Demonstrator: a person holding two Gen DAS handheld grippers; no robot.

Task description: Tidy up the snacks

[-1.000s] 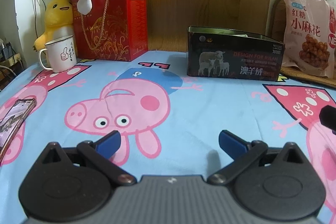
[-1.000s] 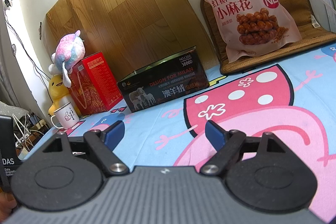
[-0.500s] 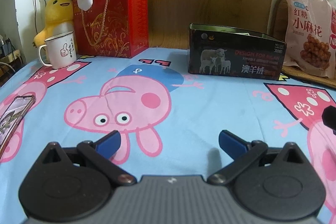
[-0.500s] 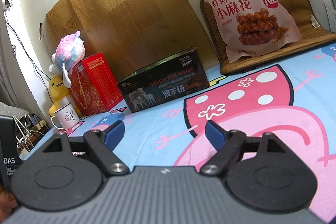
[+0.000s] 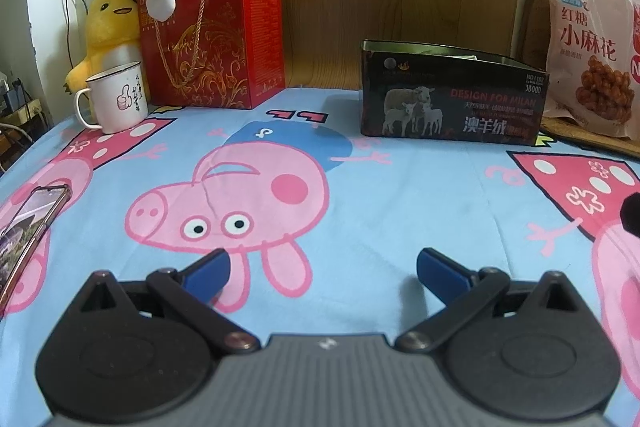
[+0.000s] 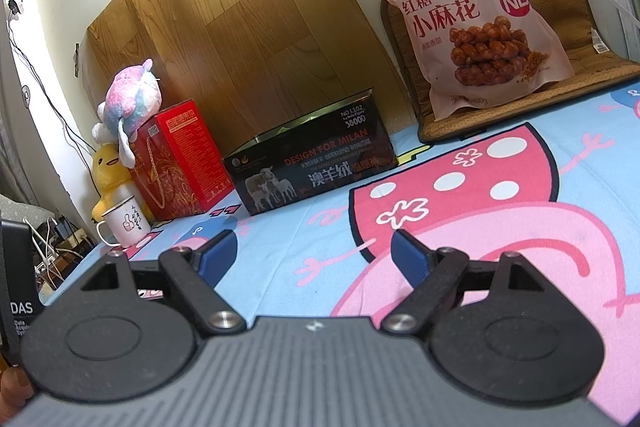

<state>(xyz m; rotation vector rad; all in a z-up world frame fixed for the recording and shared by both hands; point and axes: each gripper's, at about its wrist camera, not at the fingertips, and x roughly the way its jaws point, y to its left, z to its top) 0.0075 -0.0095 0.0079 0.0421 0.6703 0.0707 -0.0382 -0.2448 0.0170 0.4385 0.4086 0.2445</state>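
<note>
Reaching comes first, as I judge it: the pink plastic snack bag printed with brown twisted dough sticks [image 6: 476,23] leans upright against the wall on a woven brown mat [image 6: 568,67], well apart from both tools, and the open-topped black box with white sheep on its side [image 6: 312,167] looks the likely home for it. A good approach would bring the right gripper [image 6: 314,257] in level toward the bag's lower edge and pinch a sealed margin rather than the puffed middle (the film will probably crumple and slide). Tipping the bag forward off the wall is the risk.

Right gripper hovers low over the blue cartoon-pig bedsheet [image 6: 280,267], tilted, blue pads spread wide with nothing between them. Left gripper [image 5: 322,269] sits level just above the same sheet, jaws equally wide and empty, pointed between the black box [image 5: 452,99] and a red gift box [image 5: 216,39].
</note>
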